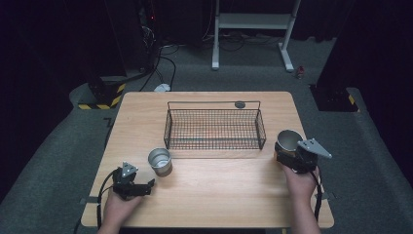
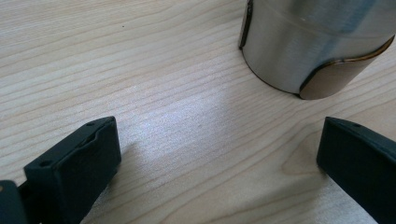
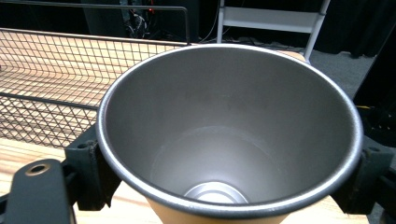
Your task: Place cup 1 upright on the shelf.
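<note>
Right gripper view: right hand-held gripper (image 3: 229,177) clamping flared steel cup (image 3: 229,140) (smooth, matte); left hand-held gripper (image 2: 219,163) wide open.

steel cup (image 2: 312,44) top cut off by frame edge, held cup (image 3: 229,135) base hidden below

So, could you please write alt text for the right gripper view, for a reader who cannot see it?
An empty metal cup sits clamped between the two black jaws of the right gripper, seen from above its open mouth. Behind it to the left stands a black wire basket on the light wooden table, with a dark room and a white metal frame beyond.
</note>
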Demonstrator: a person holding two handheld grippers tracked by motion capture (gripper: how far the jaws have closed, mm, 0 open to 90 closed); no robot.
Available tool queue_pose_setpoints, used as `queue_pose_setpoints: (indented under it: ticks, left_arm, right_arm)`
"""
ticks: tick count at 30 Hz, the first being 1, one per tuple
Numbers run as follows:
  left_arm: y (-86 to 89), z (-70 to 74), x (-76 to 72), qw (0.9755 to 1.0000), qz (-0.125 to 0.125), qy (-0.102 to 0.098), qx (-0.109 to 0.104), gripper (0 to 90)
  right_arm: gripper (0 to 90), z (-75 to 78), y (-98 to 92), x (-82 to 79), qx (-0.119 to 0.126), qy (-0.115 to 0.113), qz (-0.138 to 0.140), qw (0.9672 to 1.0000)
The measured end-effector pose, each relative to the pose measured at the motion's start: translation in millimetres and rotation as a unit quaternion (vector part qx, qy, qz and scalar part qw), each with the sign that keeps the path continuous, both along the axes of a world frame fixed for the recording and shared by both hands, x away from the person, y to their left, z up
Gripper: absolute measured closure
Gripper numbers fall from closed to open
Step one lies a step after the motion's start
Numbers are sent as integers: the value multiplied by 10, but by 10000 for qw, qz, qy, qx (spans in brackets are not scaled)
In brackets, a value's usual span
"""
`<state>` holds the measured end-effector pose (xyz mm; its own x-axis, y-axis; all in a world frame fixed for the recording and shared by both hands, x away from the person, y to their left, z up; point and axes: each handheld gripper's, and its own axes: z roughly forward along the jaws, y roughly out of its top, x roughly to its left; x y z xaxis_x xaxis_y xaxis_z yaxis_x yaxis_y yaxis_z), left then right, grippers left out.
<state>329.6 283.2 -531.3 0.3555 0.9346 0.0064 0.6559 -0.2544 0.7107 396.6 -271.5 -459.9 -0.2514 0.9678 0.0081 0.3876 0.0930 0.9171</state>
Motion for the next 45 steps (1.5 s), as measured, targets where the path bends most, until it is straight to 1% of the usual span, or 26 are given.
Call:
queue_pose_setpoints:
  ticks: [7,11,23,24,27,33,34,35,36,40,43,45]
  left_arm:
    - [0,0,0,10000,2,0,-1,1]
    - [1,0,-1,10000,-7,1,-2,2]
    - [12,-2,-6,10000,-59,-2,-18,2]
    - [11,-2,-7,10000,-58,-2,-20,2]
    - [11,-2,-7,10000,-57,-2,-19,2]
    - [15,-1,-13,10000,-66,-2,-9,2]
    - [16,0,-13,10000,-74,-3,-6,2]
    - [17,0,-14,10000,-79,1,-9,2]
    - [17,0,-14,10000,-80,1,-8,2]
    - [21,2,-13,10000,-99,11,13,2]
    - [20,2,-13,10000,-96,10,12,2]
    - [20,3,-13,10000,-95,11,15,2]
  right_arm:
    - [134,12,48,-68,42,-5,133,9999]
    - [134,19,116,-134,77,-15,248,9997]
    - [134,40,245,-293,58,-39,427,9991]
    - [134,32,281,-312,0,-8,461,9989]
    - [134,24,320,-321,-53,3,511,9987]
    - [134,7,476,-360,-68,34,619,9981]
    - [134,13,546,-370,-92,62,661,9977]
    - [134,13,546,-370,-92,62,661,9977]
    - [134,21,612,-373,-143,68,715,9973]
    - [134,49,728,-365,-150,50,794,9967]
    - [134,70,773,-354,-109,42,799,9967]
    - [134,93,807,-341,-131,6,790,9968]
